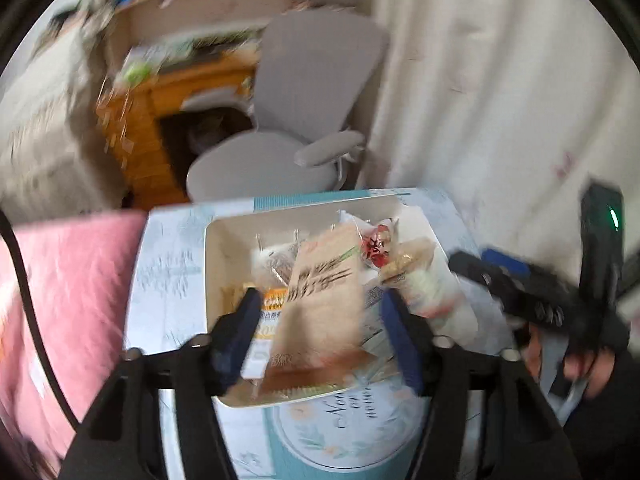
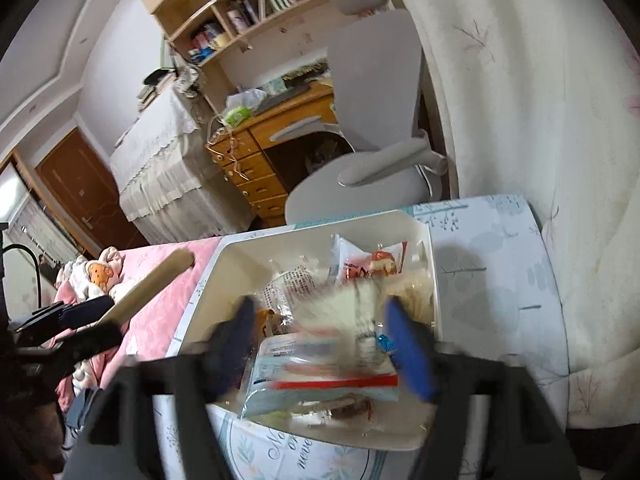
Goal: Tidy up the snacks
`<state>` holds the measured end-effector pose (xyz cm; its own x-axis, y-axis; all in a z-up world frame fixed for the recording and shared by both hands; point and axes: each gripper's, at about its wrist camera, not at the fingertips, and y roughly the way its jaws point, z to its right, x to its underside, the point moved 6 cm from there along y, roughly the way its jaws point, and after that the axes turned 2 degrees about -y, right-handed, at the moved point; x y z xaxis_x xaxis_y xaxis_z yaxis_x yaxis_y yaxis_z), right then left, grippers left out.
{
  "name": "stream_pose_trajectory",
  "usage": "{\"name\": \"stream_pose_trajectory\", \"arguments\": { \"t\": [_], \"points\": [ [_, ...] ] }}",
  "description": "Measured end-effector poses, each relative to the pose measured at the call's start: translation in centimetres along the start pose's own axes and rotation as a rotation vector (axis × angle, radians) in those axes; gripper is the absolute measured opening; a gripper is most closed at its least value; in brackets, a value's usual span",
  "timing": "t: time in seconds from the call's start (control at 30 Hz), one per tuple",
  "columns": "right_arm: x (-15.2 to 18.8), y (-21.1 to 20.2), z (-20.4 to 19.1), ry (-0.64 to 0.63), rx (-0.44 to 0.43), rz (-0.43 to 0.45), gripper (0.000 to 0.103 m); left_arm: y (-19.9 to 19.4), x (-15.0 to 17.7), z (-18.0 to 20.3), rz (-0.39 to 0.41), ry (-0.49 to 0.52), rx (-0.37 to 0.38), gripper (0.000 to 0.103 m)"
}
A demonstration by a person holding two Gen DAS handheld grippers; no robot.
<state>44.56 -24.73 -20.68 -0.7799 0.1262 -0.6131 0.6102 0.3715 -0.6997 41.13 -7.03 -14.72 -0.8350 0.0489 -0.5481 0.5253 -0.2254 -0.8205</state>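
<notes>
Tan snack pouch (image 1: 320, 304), long axis bottom-to-top of frame, tilted right, in white bin (image 1: 216, 256). Left gripper (image 1: 320, 320) & right gripper (image 2: 320, 332) jaws wide, gripping nothing.

An orange packet (image 1: 275, 296) seems to read "GA"; the tablecloth's (image 1: 172, 264) script is blurred.

Blk grippers (image 1: 320, 332), blue pads (image 2: 408, 344), silver screws.

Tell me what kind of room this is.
Most likely a bedroom or study at home: a wooden desk with a grey office chair, bookshelves above, and a pink bedspread beside the snack bin.
</notes>
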Motion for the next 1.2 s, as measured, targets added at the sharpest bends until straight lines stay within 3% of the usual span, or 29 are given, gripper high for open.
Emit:
{"name": "stream_pose_trajectory", "arguments": {
  "t": [0.1,0.2,0.53,0.7,0.8,1.0,1.13,1.2],
  "points": [
    [0.6,0.0,0.1,0.04,-0.012,-0.047,0.088,0.6,0.2,-0.6,-0.063,-0.081,0.049,0.071],
    [1.6,0.0,0.4,0.044,0.016,-0.075,0.091,0.7,0.9,-1.5,-0.088,-0.108,0.007,0.082],
    [8.0,-1.5,0.5,0.145,0.136,-0.209,0.099,-0.2,7.5,-5.1,-0.225,-0.237,-0.016,0.084],
    [13.2,-3.9,-0.6,0.172,0.208,-0.282,0.099,-2.4,11.1,-5.7,-0.246,-0.215,-0.033,0.084],
    [16.3,-6.2,-2.0,0.171,0.263,-0.303,0.099,-4.0,13.3,-5.8,-0.26,-0.148,-0.064,0.085],
    [20.2,-12.1,-5.8,0.175,0.301,-0.321,0.1,-9.1,15.6,-4.7,-0.238,-0.022,-0.082,0.089],
    [19.1,-15.5,-8.8,0.098,0.242,-0.306,0.1,-13.3,15.3,-2.7,-0.168,-0.028,-0.044,0.099],
    [17.8,-17.4,-9.9,0.054,0.276,-0.293,0.101,-15.1,14.8,-1.6,-0.114,-0.022,-0.031,0.102]
  ]
}}
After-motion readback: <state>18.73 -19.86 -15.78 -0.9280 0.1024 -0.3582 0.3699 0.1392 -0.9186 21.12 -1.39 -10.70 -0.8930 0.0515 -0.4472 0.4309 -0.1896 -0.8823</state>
